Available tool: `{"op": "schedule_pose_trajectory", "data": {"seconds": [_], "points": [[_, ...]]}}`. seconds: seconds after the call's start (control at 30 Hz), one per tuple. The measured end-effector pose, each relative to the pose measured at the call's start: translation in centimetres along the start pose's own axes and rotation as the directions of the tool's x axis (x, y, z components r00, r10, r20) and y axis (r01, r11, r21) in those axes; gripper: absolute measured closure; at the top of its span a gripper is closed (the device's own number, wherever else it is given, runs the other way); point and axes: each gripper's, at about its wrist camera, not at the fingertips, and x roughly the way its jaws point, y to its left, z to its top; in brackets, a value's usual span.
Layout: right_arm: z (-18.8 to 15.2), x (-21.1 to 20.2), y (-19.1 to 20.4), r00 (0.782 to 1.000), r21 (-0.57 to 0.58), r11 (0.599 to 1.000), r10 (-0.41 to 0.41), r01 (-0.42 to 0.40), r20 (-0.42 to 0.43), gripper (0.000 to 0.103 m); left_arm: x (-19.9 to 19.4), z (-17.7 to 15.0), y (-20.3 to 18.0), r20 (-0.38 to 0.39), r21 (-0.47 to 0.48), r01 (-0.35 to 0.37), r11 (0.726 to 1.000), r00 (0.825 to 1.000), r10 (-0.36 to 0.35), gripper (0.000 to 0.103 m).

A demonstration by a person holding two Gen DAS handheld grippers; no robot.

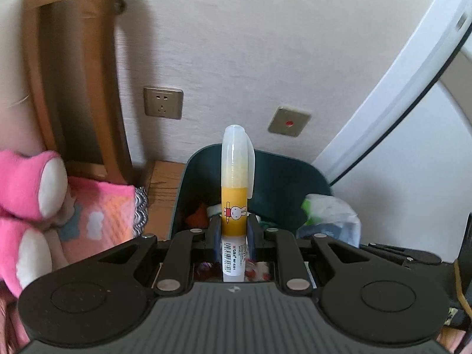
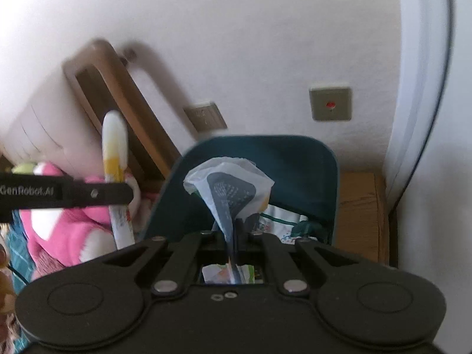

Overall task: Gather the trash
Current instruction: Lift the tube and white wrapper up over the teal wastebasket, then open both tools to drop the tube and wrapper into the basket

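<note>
Left hand-held gripper (image 1: pixel 234 230) is clamped mid-barrel on the highlighter (image 1: pixel 235 194) — light, stiff, slick plastic. Right hand-held gripper (image 2: pixel 236 230) pinches a crumpled wrapper (image 2: pixel 228 188) — flimsy, weightless — above the bin (image 2: pixel 295 159).

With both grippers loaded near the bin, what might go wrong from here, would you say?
1. The highlighter is gripped low by the left gripper, so it may tip and miss the bin.
2. The wrapper in the right gripper is light and could cling or drift out.
3. The grippers sit close and could collide.
</note>
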Motion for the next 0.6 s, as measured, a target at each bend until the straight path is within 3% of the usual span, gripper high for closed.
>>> {"op": "schedule_pose_trajectory", "data": {"seconds": [0.23,0.4,0.6], "points": [[0.2,5.1,0.4,0.989,-0.131,0.991,-0.014,-0.006,-0.15,0.099,7.7,0.4,-0.9,-0.141,0.011,-0.071,0.997,0.987,0.072,0.086],[-0.2,7.2,1.0,0.976,-0.196,0.981,-0.041,-0.002,-0.216,0.091,11.0,-0.6,-1.6,-0.194,0.071,-0.13,0.989,0.971,0.141,0.086],[-0.6,8.3,1.5,0.969,-0.289,0.957,-0.082,0.011,-0.234,0.081,14.0,-1.2,-1.3,-0.281,0.07,-0.125,0.99,0.949,0.14,0.086]]}}
